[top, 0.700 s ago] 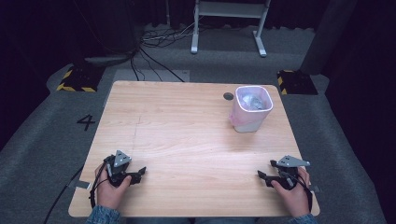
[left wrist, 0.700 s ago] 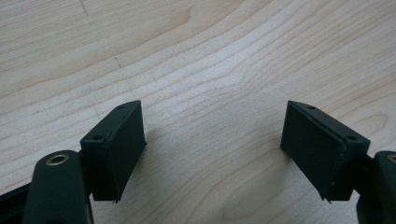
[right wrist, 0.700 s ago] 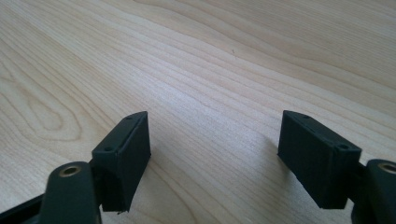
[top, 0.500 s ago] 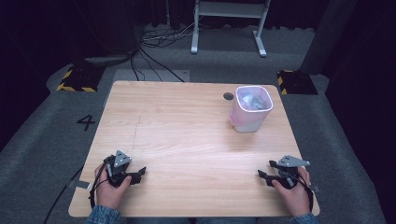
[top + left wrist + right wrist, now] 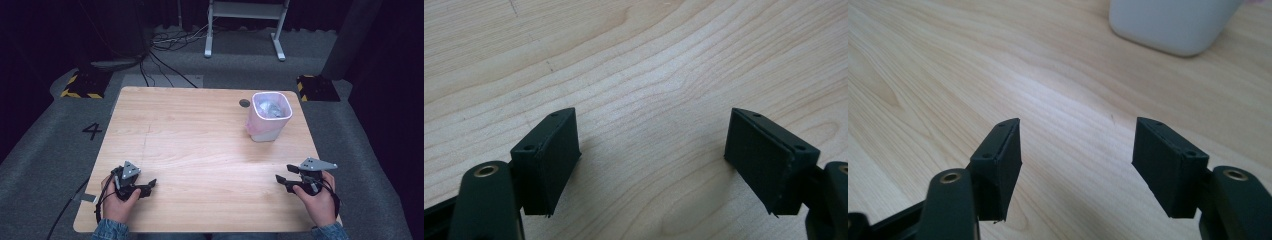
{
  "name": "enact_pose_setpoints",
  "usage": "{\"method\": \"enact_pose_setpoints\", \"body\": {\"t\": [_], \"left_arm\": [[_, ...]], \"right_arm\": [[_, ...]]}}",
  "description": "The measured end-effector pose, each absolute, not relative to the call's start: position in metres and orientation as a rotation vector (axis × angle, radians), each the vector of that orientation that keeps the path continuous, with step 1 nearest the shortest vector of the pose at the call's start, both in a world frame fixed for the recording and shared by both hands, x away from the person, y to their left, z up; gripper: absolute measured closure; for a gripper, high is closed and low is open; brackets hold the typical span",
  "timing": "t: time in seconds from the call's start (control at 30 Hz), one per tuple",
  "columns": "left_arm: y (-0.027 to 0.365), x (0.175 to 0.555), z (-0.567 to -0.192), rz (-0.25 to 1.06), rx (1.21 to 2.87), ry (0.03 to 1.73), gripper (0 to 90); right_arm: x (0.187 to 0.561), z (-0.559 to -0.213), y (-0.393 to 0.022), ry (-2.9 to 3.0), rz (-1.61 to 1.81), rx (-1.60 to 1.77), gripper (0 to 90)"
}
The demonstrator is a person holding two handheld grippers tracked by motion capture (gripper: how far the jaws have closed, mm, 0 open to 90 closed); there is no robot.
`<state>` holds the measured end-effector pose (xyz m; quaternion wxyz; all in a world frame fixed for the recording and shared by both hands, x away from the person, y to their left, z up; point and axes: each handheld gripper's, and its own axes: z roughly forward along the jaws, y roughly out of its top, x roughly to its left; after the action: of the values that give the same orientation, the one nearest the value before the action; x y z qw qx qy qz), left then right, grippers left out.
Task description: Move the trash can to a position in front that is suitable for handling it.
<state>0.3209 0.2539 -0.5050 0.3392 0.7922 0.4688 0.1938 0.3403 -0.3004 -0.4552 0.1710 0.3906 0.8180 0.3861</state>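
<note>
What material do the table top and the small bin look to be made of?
Table top: pale wood or wood-look laminate, with a matte finish; grain lines run across it. Small bin: probably smooth plastic, whitish with a pink tint, with rounded corners; a thin crinkled liner seems to sit inside.

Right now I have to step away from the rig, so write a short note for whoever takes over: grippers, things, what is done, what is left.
Left gripper: open, nothing between its jaws, resting low at the near left of the table.
Right gripper: open, holding nothing, at the near right.
Small bin: upright at the far right of the table, lined with a bag and with crumpled clear material inside; nearer the right gripper.
Done: nothing is gripped.
Left: probably the bin itself; approach it with the right gripper.
</note>
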Motion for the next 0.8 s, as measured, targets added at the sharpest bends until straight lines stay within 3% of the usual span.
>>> {"method": "enact_pose_setpoints", "body": {"t": [0.8], "left_arm": [[0.254, 0.323, -0.505, 0.490, 2.065, 1.208, 20.3]], "right_arm": [[0.384, -0.371, -0.272, 2.334, 1.162, 0.956, 43.3]]}}
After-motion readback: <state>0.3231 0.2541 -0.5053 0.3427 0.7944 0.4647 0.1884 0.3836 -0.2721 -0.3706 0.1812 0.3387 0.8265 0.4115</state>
